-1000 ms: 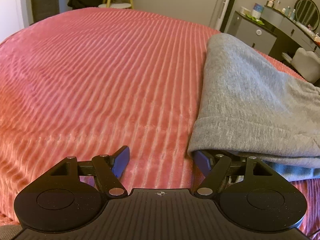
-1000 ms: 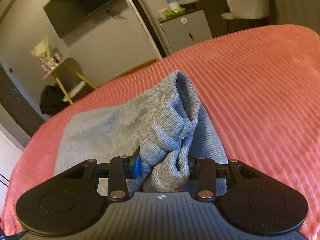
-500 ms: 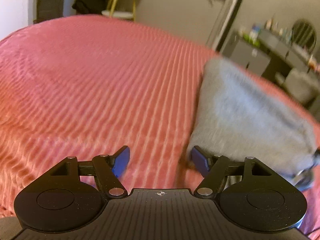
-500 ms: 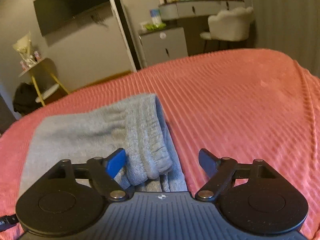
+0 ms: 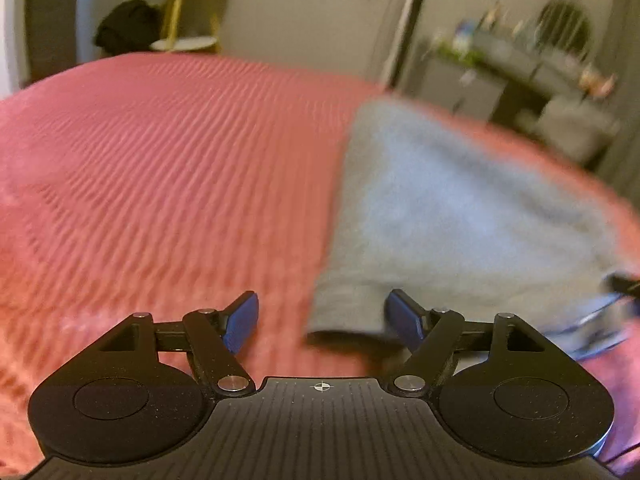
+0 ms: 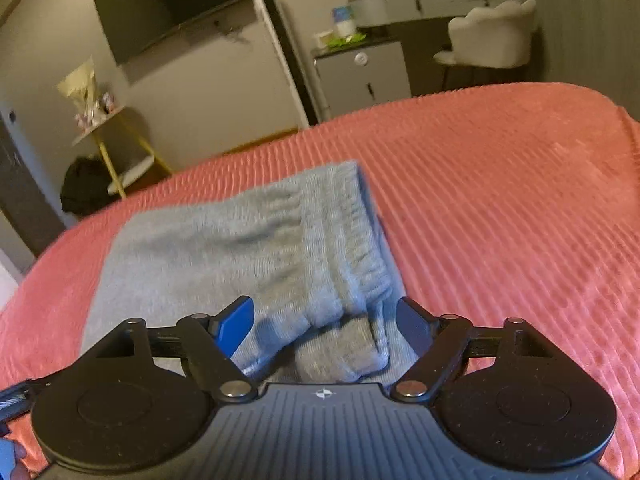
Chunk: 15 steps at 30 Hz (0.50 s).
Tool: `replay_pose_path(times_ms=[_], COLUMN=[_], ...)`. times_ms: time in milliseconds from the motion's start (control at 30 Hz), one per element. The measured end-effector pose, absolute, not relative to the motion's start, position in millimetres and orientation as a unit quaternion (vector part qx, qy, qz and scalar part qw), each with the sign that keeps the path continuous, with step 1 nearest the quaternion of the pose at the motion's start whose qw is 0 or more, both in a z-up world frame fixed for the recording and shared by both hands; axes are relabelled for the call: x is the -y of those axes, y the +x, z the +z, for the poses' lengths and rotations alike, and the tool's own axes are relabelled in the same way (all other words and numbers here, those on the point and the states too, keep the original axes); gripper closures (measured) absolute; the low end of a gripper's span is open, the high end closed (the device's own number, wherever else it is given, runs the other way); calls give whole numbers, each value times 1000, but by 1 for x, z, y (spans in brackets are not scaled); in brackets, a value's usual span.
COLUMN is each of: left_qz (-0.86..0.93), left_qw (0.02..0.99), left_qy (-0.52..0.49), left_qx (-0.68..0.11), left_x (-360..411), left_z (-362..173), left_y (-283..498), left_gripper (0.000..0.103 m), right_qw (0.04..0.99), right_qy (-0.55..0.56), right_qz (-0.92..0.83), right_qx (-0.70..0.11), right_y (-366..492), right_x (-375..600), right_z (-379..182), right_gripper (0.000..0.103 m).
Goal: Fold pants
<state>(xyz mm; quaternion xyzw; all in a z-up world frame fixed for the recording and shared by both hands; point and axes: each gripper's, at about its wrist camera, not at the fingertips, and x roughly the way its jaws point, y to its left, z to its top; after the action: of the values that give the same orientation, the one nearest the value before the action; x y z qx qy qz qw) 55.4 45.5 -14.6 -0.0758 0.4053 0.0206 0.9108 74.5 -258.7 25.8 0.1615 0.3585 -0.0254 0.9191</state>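
The grey pants (image 6: pixel 248 248) lie folded in a flat stack on the pink ribbed bedspread (image 6: pixel 500 200). My right gripper (image 6: pixel 326 322) is open and empty, just above the near end of the stack where the ribbed cuff is. In the left wrist view the pants (image 5: pixel 448 216) lie to the right on the bedspread (image 5: pixel 160 184). My left gripper (image 5: pixel 322 320) is open and empty, at the near left corner of the stack. The view is blurred by motion. The other gripper shows at the right edge (image 5: pixel 624 288).
Beyond the bed stand a yellow-legged side table (image 6: pixel 116 152) with a black bag (image 6: pixel 84 188) beside it, a wall TV (image 6: pixel 172 12), a grey cabinet (image 6: pixel 360 76) and a white chair (image 6: pixel 488 36) at a vanity.
My right gripper has let go of the bunched cuff and opened; the cloth now lies flat on the stack. Both grippers have pulled back and up from the pants.
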Motion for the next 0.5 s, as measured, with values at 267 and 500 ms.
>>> replay_pose_path(times_ms=[267,500], left_qz=[-39,-43], left_qw=[920,914], left_qy=[-50,-15], left_qx=[-388,-404], left_x=[-31,-5], left_z=[-3,-17], left_y=[17,39], left_gripper=[28,26], right_qw=[903,901], right_qy=[180,187], right_qz=[-50,-47], right_qx=[-387,-389], right_y=[84,83], right_x=[268,268], right_z=[14,9], right_gripper=[26,24])
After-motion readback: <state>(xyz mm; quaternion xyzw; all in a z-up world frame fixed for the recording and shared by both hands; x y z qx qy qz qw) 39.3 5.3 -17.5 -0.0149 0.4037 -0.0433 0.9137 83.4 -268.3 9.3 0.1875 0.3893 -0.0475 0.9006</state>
